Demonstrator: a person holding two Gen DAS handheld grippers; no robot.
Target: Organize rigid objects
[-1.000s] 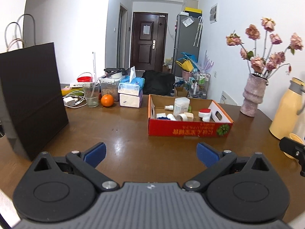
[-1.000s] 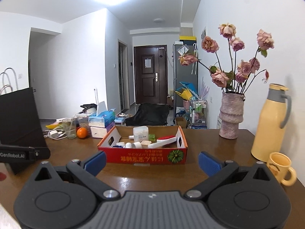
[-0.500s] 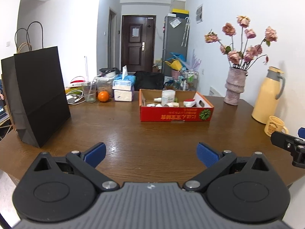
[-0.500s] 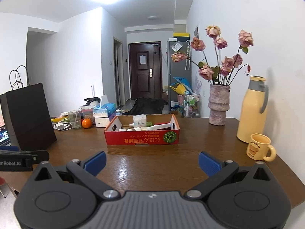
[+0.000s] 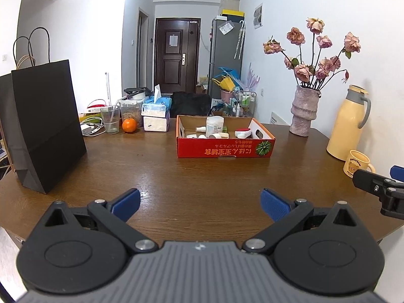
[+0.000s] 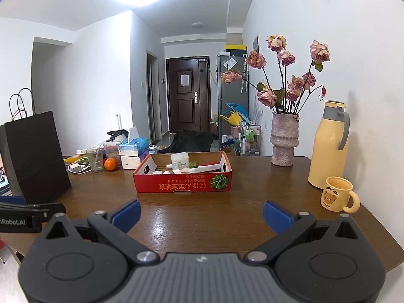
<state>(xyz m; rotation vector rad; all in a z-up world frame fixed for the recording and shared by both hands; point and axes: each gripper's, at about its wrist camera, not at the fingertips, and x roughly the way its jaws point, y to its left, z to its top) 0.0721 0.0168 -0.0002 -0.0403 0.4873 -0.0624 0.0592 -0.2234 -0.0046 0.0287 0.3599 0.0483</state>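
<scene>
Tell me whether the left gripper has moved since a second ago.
Yes. The left gripper has pulled back from the red cardboard box: the box looks smaller and farther off in the left wrist view, and more bare wooden table lies before the open jaws.

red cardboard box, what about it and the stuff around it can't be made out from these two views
- Red cardboard box: its floor and the lower parts of the small white bottles sit behind the front wall in both wrist views; their labels are too small to read.
- Black paper bag: contents hidden by its own sides.
- Yellow mug: the inside is below its rim in the right wrist view.
</scene>
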